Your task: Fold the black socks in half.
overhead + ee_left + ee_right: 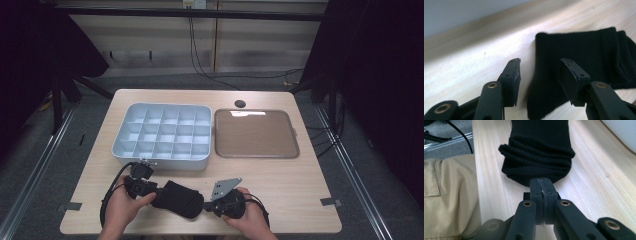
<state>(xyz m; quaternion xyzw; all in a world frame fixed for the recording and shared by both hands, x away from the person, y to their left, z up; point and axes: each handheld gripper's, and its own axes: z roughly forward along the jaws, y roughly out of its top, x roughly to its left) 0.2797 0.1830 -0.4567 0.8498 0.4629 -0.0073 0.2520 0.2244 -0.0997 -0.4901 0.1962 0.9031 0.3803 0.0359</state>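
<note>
Left gripper (540, 75): jaws apart, black sock (584, 60) edge between them, unpressed
Right gripper (541, 186): clamped on the sock's end

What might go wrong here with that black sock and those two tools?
The right tool pinches only the edge of the black sock, so a tug could pull it free. The left tool stands open over the other end and may close on too little cloth. The sock also lies close to the table's near edge and could slide off.

Black ribbed sock (178, 199), seemingly rolled, lies flat near the table's front edge.
</note>
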